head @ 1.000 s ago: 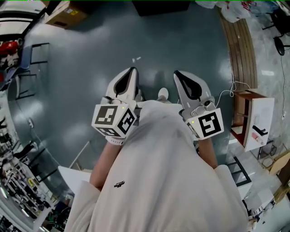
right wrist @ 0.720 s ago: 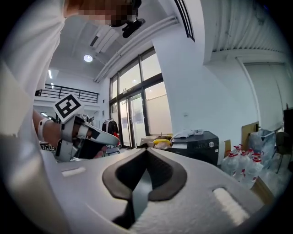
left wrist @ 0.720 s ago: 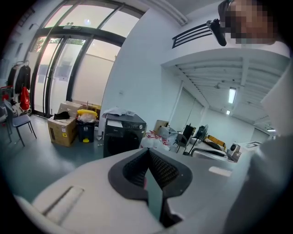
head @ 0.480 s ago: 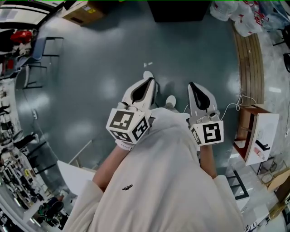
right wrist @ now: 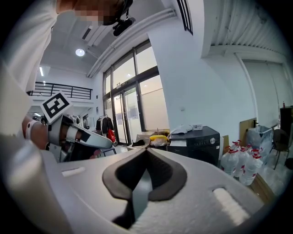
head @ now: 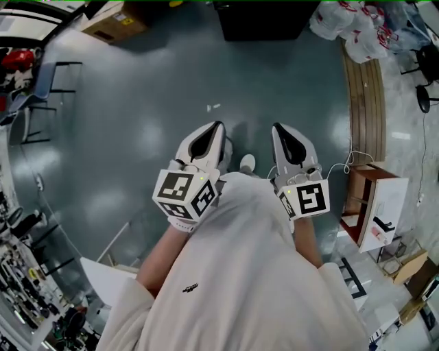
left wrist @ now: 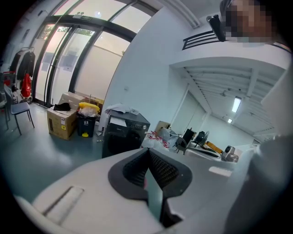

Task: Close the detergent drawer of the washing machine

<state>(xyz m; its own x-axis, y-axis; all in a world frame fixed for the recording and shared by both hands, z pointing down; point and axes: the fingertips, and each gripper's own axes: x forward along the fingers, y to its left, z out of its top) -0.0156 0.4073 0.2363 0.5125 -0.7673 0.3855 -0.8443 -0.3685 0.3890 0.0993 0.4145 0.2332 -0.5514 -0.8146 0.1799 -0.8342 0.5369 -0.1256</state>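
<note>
The dark washing machine [head: 264,17] stands at the far end of the floor, at the top edge of the head view. It also shows small in the left gripper view [left wrist: 123,132] and in the right gripper view [right wrist: 197,141]. Its detergent drawer is too far off to make out. My left gripper [head: 214,130] and right gripper [head: 280,130] are held side by side in front of the person's body, well short of the machine. Both are shut with nothing between the jaws, as the left gripper [left wrist: 147,151] and right gripper [right wrist: 146,151] show in their own views.
A cardboard box [head: 113,20] and a yellow-topped bin [left wrist: 88,112] sit left of the machine. Water bottles [right wrist: 242,167] and plastic bags [head: 363,31] lie to its right. A white cabinet [head: 381,209] stands at the right, a chair [head: 34,89] at the left.
The view has shifted a little and the washing machine shows larger at the top edge. Both grippers stay shut and side by side in front of the body.
</note>
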